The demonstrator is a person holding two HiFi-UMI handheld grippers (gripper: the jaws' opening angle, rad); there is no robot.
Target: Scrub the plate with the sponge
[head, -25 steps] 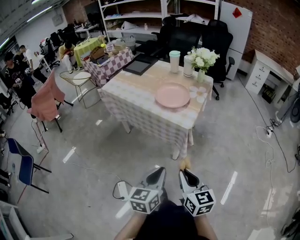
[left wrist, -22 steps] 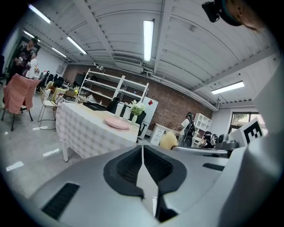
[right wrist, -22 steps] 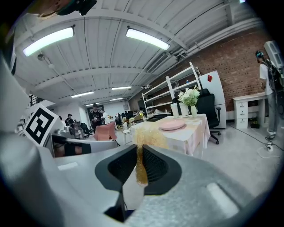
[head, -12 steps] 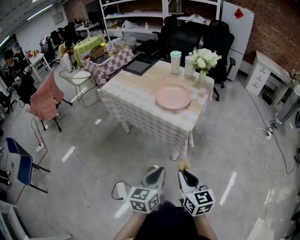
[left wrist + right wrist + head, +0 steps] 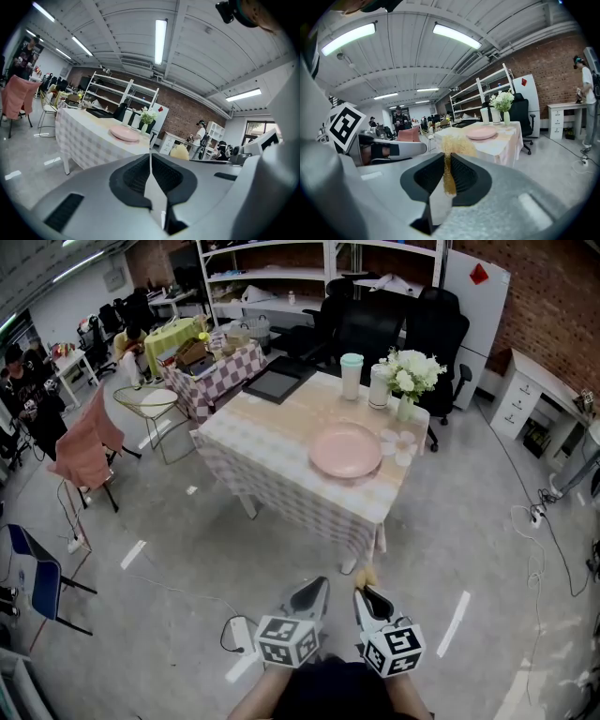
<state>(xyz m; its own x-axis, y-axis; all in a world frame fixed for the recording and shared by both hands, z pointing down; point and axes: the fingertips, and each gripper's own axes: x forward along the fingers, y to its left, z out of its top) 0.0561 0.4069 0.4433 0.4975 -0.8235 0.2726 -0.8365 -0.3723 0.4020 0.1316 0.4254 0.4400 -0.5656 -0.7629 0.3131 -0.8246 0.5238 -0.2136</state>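
A person is standing on a grey concrete floor [image 5: 187,549], holding two grippers low and close in front of the body, well apart from a table [image 5: 267,432] draped in a pale checked cloth. The right gripper [image 5: 367,591] is pinching a yellow sponge [image 5: 367,570]. Its jaws are squeezing the sponge into a thin strip, and a coarse, fuzzy golden tuft is sticking out past the tips. The left gripper [image 5: 317,585], just beside it, is holding its jaws pressed together with nothing between them. The plate [image 5: 345,450] is lying flat on the table's right half, near the edge facing the person. It is round, shallow, pale pink and smooth, and its surface is looking bare. Behind it, white flowers [image 5: 408,360] are standing in a vase beside a tall cup [image 5: 352,369] with a green lid.
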